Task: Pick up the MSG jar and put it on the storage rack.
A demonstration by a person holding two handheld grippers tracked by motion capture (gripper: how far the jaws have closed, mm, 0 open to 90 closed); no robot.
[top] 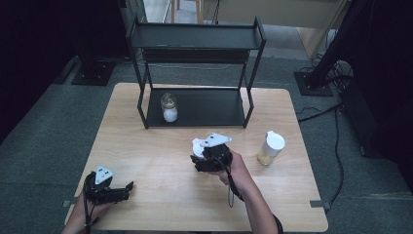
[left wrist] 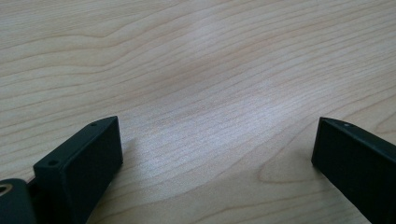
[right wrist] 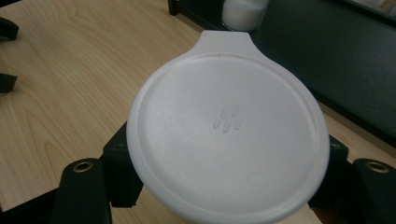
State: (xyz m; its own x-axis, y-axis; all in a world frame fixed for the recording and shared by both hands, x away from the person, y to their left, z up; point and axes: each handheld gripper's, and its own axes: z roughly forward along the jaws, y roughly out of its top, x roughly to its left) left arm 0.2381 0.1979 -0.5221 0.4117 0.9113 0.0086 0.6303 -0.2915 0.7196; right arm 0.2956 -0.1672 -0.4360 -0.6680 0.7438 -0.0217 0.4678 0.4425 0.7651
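Observation:
My right gripper [top: 200, 160] is shut on a white-lidded container [top: 197, 146] at the middle of the wooden table [top: 160, 204]. In the right gripper view its round lid with a tab [right wrist: 229, 126] sits between the two black jaws of that gripper [right wrist: 227, 161]. A second white-lidded container [top: 271, 147] with yellowish contents stands upright to the right, apart from the gripper. My left gripper [top: 127, 190] rests open at the table's front left, its jaws [left wrist: 217, 140] wide apart over bare wood.
A black two-level shelf rack [top: 204, 107] stands at the back of the table. A glass jar with white contents [top: 169, 107] stands on the left of its lower shelf, and its base [right wrist: 240, 11] appears beyond the lid. Grey carpet surrounds the table.

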